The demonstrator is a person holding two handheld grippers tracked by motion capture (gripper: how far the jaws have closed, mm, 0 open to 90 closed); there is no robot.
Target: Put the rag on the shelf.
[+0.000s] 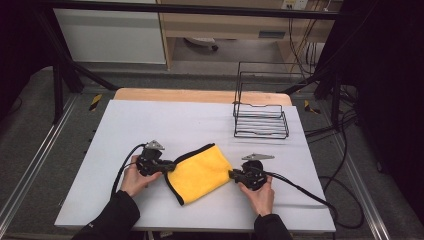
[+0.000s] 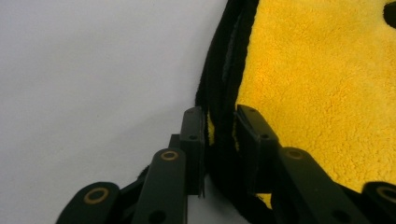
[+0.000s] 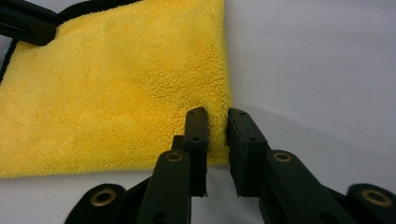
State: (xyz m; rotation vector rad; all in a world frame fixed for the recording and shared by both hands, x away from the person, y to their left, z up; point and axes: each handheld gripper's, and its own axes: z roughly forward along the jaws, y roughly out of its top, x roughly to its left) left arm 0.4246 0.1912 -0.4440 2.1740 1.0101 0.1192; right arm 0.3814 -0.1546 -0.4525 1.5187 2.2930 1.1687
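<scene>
Two tongs are on the yellow cloth (image 1: 200,172) at once, w/ the work looking about midway: the cloth already lies folded over into a rough square, black trim showing along its edges, on the table (image 1: 150,120) just below centre, between the hands.

Left tongs (image 1: 169,165) sit at the cloth's 9 o'clock edge; in the left gripper view the jaws are nearly closed, w/ the black-trimmed edge (image 2: 223,93) pinched between them. Right tongs (image 1: 233,173) sit at its 3 o'clock corner; in the right gripper view the jaws stand a narrow gap apart around that yellow corner (image 3: 219,121). Looks like a pinch, but can't tell if the pads press hard.

Left to do, as I judge it: prob. another fold or a lift, then maybe stowing. Nothing has been moved off the table yet.

Containers: one black wire rack (image 1: 261,117) at approx 1 o'clock from the cloth, well apart from it, near the table's far right edge. It holds nothing.
</scene>
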